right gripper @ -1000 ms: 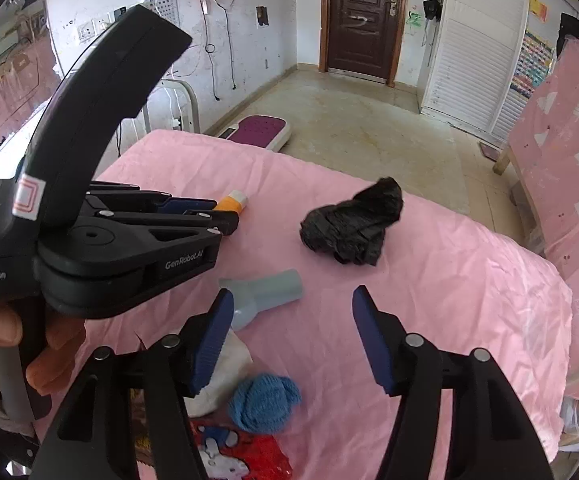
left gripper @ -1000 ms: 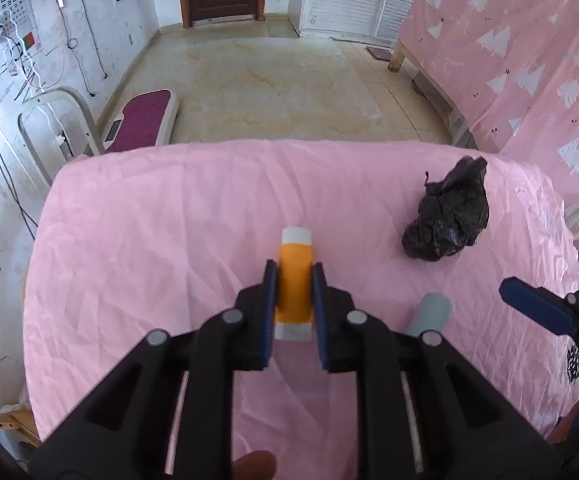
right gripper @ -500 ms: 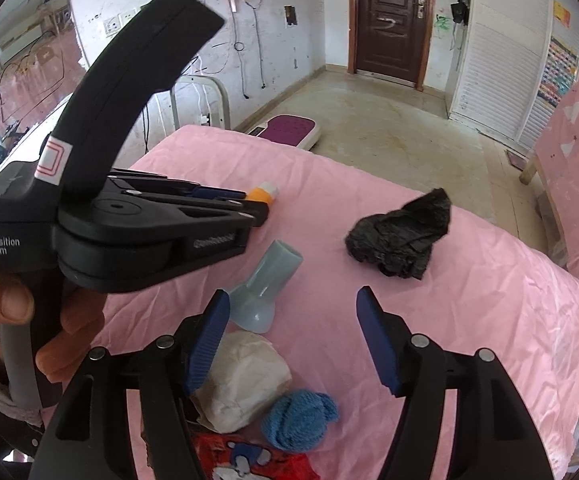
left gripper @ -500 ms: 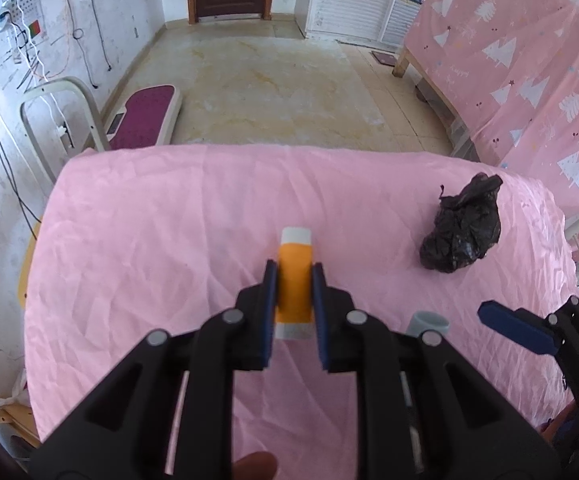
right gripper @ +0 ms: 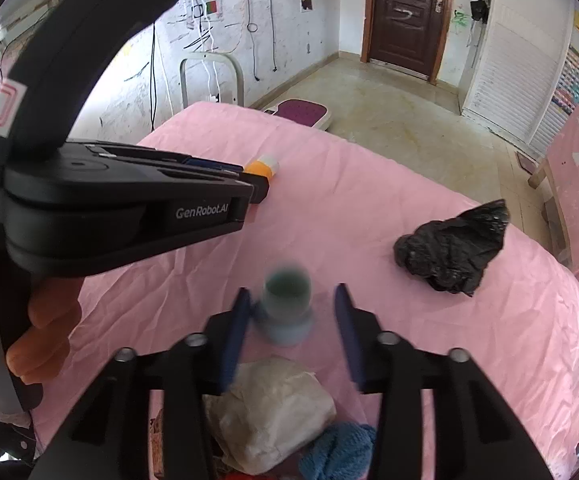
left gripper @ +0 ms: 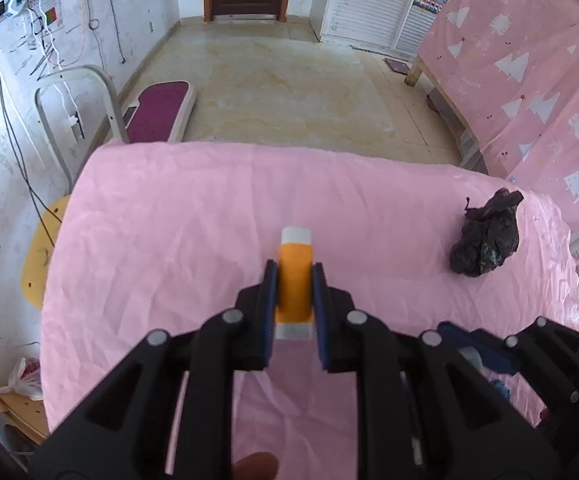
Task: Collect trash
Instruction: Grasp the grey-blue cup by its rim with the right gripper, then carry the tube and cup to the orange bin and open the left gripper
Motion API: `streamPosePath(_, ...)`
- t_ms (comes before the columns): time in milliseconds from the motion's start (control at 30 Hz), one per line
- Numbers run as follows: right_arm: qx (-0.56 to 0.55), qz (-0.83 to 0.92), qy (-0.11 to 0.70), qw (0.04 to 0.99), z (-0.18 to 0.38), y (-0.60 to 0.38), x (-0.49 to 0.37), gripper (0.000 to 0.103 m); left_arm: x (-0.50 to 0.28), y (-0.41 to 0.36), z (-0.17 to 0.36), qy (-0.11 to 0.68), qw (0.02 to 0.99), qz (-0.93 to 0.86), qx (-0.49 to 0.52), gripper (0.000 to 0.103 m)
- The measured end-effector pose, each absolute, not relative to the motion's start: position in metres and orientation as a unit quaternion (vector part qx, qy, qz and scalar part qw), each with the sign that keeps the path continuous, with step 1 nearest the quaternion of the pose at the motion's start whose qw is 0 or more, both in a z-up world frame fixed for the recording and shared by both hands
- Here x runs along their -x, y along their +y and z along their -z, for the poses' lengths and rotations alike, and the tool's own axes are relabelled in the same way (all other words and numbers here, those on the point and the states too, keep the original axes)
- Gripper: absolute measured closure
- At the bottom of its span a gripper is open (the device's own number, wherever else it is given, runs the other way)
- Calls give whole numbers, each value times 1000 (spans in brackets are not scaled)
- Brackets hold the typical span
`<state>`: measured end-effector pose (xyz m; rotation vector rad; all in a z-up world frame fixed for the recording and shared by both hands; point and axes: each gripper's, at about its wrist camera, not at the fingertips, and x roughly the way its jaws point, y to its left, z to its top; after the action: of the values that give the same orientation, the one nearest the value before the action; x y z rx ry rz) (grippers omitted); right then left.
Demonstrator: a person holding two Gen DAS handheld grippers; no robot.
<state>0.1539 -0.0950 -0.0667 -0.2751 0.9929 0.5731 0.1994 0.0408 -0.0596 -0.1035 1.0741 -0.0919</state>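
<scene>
Left gripper [left gripper: 294,304]: clamped on the orange tube [left gripper: 295,286], held above the pink sheet [left gripper: 177,232].
Right gripper [right gripper: 289,320]: spread wide, straddling the grey-blue bottle [right gripper: 287,304]; left pad near it, contact unclear.
Black bag [right gripper: 453,254]: crumpled, right of the bottle, well apart.
Risk: the bottle looks blurred and unsteady; uneven closing could roll it away.

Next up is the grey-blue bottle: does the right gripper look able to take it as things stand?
Probably yes: the right gripper is open, its fingers either side of the grey-blue bottle, with nothing between.
</scene>
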Motion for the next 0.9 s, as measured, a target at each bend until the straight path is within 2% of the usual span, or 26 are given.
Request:
streamPosePath(33, 129, -270, 469, 831, 69, -94, -154, 82, -199, 42, 60, 512, 857, 44, 50, 87)
streamPosePath(433, 123, -264, 449, 845, 53, -107, -150, 82, -188, 41, 57, 506, 860, 42, 45, 87)
streamPosePath(900, 100, -213, 433, 870, 29, -169, -135, 82, -167, -1, 19, 486, 872, 51, 18, 87)
